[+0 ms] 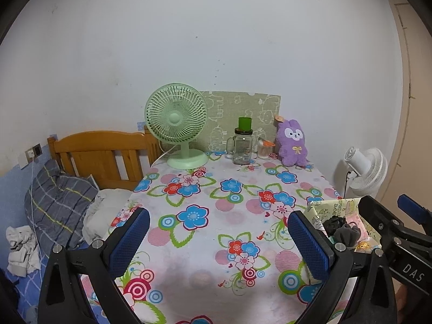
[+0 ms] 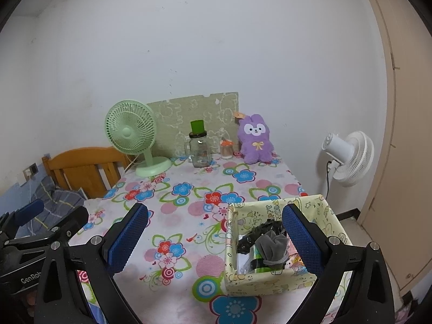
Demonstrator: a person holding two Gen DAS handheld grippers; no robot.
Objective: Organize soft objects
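Where the floral tablecloth (image 2: 189,216) met the bed's headboard (image 2: 81,167), a green fan (image 2: 131,132) stood. Both the left gripper (image 1: 218,243) and right gripper (image 2: 216,237) gaped wide, empty. A grey sock (image 2: 271,248) lay in the yellow fabric box (image 2: 270,280), just beside the right gripper's right finger.

My left gripper (image 1: 218,239) has black plastic arms with triangular cut-outs, round silver screws at the joints, and blue pads (image 1: 129,240) with a fine mesh texture. My right gripper (image 2: 216,239) is built the same: black frame, silver screws, blue textured pads (image 2: 301,239). Its body carries white letters "DAS"; the left's reads "GenRob".
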